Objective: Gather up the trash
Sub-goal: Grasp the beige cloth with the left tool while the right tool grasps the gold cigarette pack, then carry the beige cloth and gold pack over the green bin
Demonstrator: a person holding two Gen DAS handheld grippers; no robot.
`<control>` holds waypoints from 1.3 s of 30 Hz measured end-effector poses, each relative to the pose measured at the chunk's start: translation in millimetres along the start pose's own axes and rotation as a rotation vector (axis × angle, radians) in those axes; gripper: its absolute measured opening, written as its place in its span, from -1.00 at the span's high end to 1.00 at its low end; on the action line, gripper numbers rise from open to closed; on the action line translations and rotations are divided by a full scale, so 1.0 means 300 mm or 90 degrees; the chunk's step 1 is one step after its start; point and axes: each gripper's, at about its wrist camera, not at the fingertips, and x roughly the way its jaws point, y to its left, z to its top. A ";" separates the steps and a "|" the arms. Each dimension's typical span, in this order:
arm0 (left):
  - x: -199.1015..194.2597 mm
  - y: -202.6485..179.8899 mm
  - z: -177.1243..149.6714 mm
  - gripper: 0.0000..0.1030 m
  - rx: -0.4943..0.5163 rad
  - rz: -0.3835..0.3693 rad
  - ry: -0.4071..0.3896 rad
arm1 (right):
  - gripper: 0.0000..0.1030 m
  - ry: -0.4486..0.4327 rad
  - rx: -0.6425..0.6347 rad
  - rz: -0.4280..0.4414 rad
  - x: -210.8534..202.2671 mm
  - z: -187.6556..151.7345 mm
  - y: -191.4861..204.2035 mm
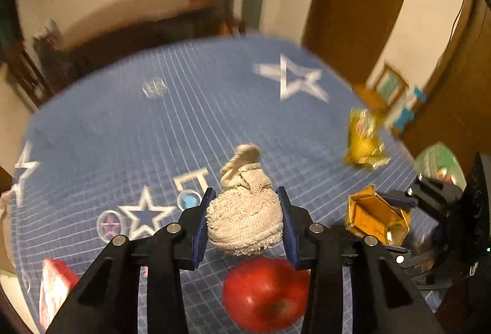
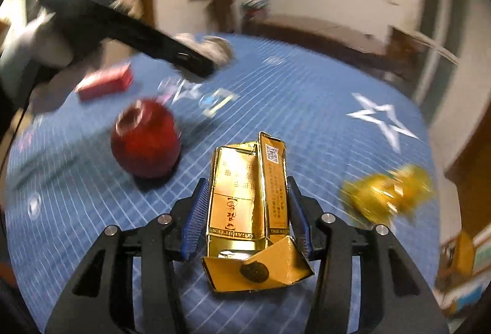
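Note:
My left gripper (image 1: 244, 211) is shut on a beige knotted cloth ball (image 1: 245, 211), held above the blue star-patterned mat (image 1: 184, 119). My right gripper (image 2: 248, 205) is shut on an opened gold cigarette box (image 2: 245, 205), its flap hanging toward the camera; the box also shows in the left wrist view (image 1: 377, 217). A red apple (image 1: 265, 292) lies on the mat just below the cloth ball, and left of the gold box in the right wrist view (image 2: 145, 139). A crumpled yellow wrapper (image 1: 363, 139) lies at the mat's right side (image 2: 389, 194).
A red box (image 2: 106, 82) lies at the mat's far left, also seen at the lower left in the left wrist view (image 1: 53, 288). The left gripper's arm (image 2: 138, 33) crosses the upper left of the right wrist view. A wooden door (image 1: 353, 2) stands beyond the table.

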 end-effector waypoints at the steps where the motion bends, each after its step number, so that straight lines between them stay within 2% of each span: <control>1: -0.042 -0.010 -0.015 0.20 -0.003 0.001 -0.023 | 0.07 -0.012 0.011 -0.010 -0.026 -0.003 0.005; 3: -0.160 -0.060 -0.072 0.20 -0.002 0.037 -0.095 | 0.07 -0.050 0.045 -0.035 -0.114 -0.016 0.028; 7: -0.322 -0.166 -0.204 0.19 -0.004 0.085 -0.204 | 0.07 -0.108 0.087 -0.088 -0.247 -0.031 0.080; 12: -0.455 -0.305 -0.396 0.18 -0.031 0.119 -0.299 | 0.06 -0.161 0.111 -0.139 -0.356 -0.054 0.126; 17: -0.578 -0.416 -0.537 0.18 -0.052 0.122 -0.370 | 0.06 -0.199 0.110 -0.193 -0.451 -0.087 0.183; 21: -0.637 -0.494 -0.601 0.18 -0.034 0.123 -0.397 | 0.06 -0.217 0.117 -0.212 -0.515 -0.113 0.185; 28: -0.632 -0.627 -0.624 0.18 -0.020 0.099 -0.391 | 0.06 -0.224 0.136 -0.236 -0.601 -0.153 0.149; 39: -0.526 -0.906 -0.516 0.18 0.035 0.022 -0.378 | 0.06 -0.214 0.172 -0.318 -0.724 -0.234 -0.005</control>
